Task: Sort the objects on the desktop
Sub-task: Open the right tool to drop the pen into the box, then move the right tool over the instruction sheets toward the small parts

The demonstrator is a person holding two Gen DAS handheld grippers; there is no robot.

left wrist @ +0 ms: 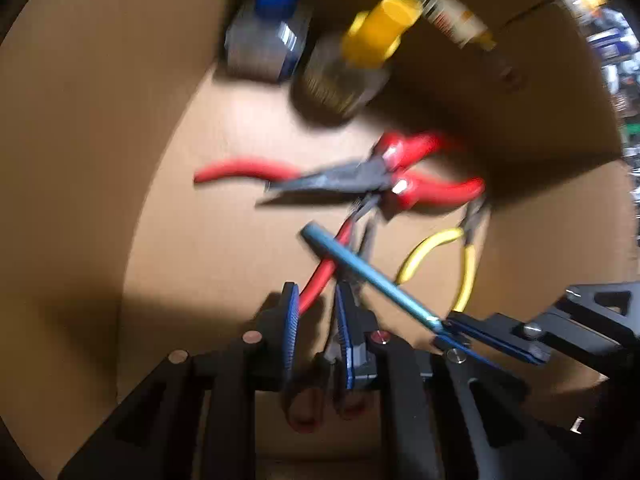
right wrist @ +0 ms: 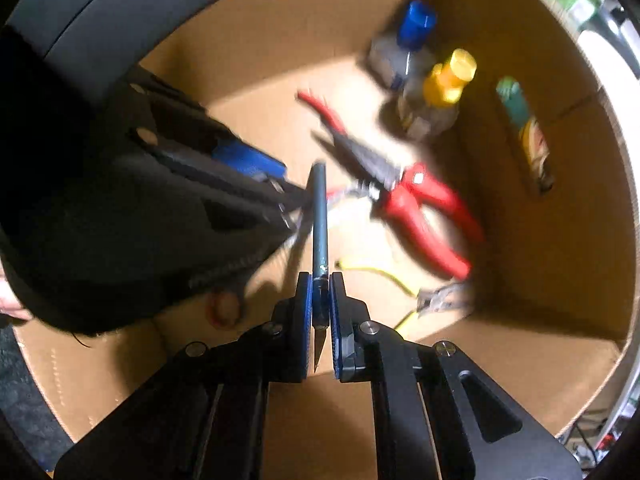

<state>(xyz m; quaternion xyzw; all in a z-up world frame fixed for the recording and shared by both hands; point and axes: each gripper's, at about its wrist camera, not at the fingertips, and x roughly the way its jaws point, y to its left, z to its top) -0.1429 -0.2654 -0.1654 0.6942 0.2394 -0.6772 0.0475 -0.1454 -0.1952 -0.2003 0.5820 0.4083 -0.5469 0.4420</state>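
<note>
Both grippers are inside a cardboard box (right wrist: 520,264). My right gripper (right wrist: 320,280) is shut on a blue craft knife (right wrist: 320,216), held near its blade end, handle pointing away; it shows in the left wrist view (left wrist: 372,276) too. My left gripper (left wrist: 316,300) has its jaws a little apart around red-handled scissors (left wrist: 320,396), whose loops hang below the pads; whether it grips them I cannot tell. Red needle-nose pliers (left wrist: 360,176), red-handled cutters (left wrist: 424,188) and yellow-handled pliers (left wrist: 440,256) lie on the box floor.
A blue-capped bottle (left wrist: 272,36) and a yellow-capped bottle (left wrist: 360,56) stand at the box's far corner, with a small tube (left wrist: 460,20) leaning beside them. A slot (right wrist: 528,140) is cut in the right wall. Clutter lies outside the box at right.
</note>
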